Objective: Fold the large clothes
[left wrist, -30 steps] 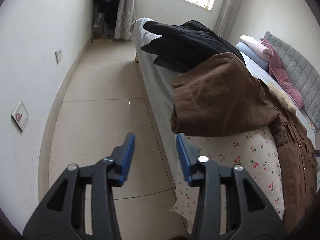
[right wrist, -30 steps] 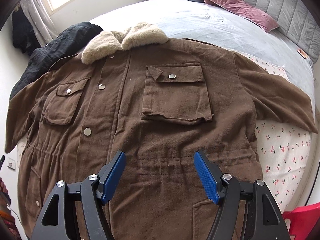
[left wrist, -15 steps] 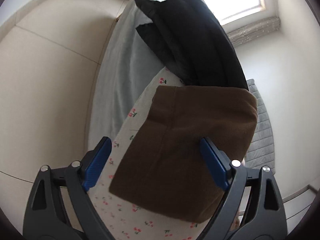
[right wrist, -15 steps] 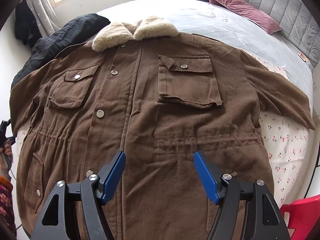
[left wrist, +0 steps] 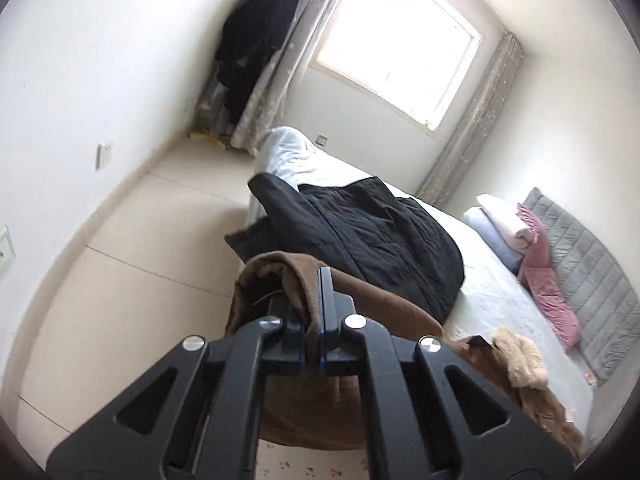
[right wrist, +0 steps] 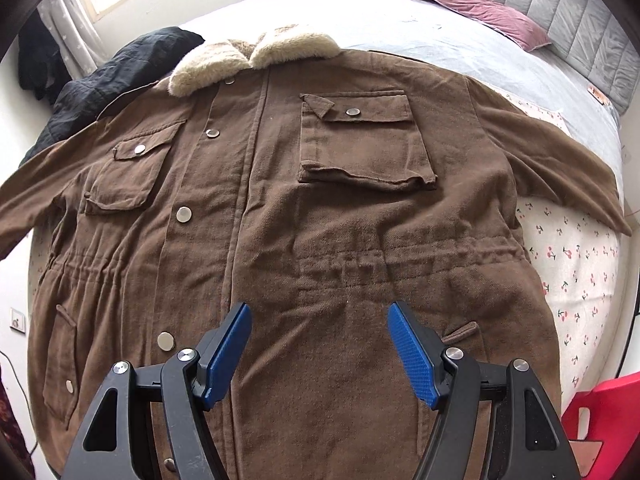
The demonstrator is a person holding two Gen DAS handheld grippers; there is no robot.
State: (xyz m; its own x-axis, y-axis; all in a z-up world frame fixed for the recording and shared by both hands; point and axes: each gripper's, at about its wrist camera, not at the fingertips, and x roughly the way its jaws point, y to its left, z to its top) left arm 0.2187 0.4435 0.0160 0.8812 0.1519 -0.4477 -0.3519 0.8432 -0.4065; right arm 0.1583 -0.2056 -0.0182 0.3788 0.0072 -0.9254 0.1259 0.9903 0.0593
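Across the bed, front side up, lies a large brown coat, its cream fleece collar at the far end and its hem toward the near edge. At far left in the right wrist view, a black quilted garment sits just beyond the coat's left shoulder, partly under it. The coat's left sleeve runs off toward the left border. Moving right, a small flap pocket sits on the left chest, a row of metal snaps follows the front placket, and a larger flap pocket sits on the right chest. The right sleeve stretches out over a cherry-print sheet. Far right, a pink pillow leans near a grey quilted headboard, and a red plastic object shows at the near corner.

The right gripper hovers above the coat's lower front with its blue pads spread wide, holding nothing.

From the left wrist view, the left gripper is pressed together on a fold of the brown sleeve fabric, which bunches up over the fingers. Beyond it lies the black garment on the pale sheet, with a bright window on the far wall and folded bedding at right.
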